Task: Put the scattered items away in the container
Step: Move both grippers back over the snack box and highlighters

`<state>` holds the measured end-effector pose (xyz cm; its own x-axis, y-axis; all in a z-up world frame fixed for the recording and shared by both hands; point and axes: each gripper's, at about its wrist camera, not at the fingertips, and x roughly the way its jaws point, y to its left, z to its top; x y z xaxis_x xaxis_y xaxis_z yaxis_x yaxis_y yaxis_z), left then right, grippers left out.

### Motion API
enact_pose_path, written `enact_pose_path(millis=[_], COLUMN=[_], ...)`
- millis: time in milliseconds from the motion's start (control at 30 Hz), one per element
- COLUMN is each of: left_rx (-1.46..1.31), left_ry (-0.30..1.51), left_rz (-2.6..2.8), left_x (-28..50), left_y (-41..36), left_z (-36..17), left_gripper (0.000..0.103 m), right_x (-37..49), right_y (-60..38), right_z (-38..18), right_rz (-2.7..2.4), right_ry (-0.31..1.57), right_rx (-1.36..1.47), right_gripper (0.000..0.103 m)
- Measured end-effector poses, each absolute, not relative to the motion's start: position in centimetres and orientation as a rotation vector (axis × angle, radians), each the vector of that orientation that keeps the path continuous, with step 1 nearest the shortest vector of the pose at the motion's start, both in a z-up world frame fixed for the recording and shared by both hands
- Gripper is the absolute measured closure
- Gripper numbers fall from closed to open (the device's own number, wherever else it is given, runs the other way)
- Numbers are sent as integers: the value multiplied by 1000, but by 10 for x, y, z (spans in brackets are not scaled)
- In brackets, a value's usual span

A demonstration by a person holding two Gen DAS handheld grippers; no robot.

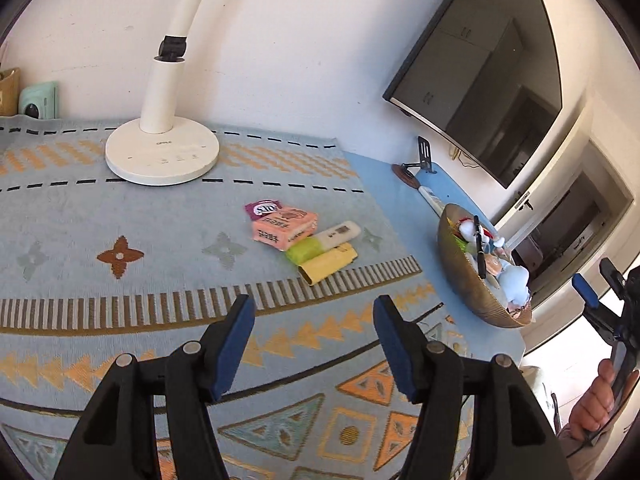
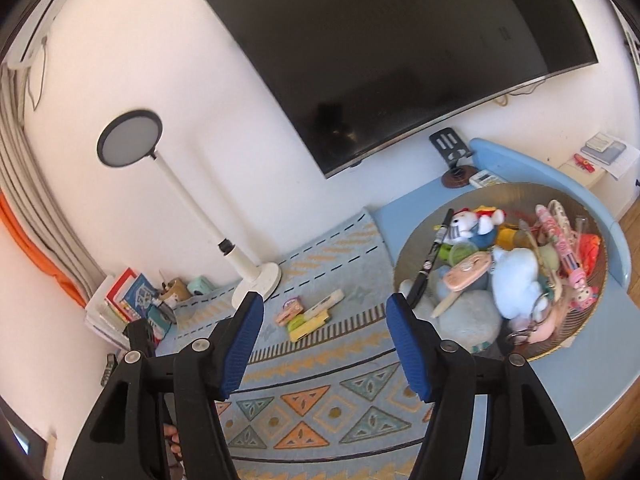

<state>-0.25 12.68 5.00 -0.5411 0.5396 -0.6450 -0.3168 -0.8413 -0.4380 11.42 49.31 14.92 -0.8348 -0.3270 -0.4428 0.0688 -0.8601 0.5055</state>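
While both claws gape wide and empty, the left claw (image 1: 314, 320) sits nearer the yellow tube (image 1: 328, 265), which lies just above it at frame centre, long axis running toward upper right, bowl (image 1: 460, 280) at right.

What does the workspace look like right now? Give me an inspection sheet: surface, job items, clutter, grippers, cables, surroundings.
Surface: patterned blue cloth over a blue table.
Job's things: pink packet, purple sachet, white-and-green marker and yellow tube lie clustered on the cloth; gold bowl at the table's right already holds plush toys and pens.
Clutter: white desk lamp, phone stand, remote, books.
Grippers: left gripper open, empty; right gripper open, empty, beside the bowl.
Cables: thin wire below the TV.
Surroundings: white wall, curtain.
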Motion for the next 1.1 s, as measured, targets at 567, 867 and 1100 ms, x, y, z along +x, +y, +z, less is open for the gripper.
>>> enact_pose_path(millis=[567, 867, 1100], left_rx=[-1135, -1202, -1202], left_ry=[14, 137, 79], left_rz=[2342, 2325, 2293], left_x=[-114, -124, -110], left_y=[188, 220, 207], left_z=[8, -1, 3], left_gripper=[36, 51, 63], right_x=[18, -27, -43], right_y=[422, 399, 392], right_z=[92, 51, 43], right_rz=[-2579, -2468, -2476], right_ry=[-501, -512, -495], right_rx=[1130, 1302, 1362], right_gripper=[39, 39, 39])
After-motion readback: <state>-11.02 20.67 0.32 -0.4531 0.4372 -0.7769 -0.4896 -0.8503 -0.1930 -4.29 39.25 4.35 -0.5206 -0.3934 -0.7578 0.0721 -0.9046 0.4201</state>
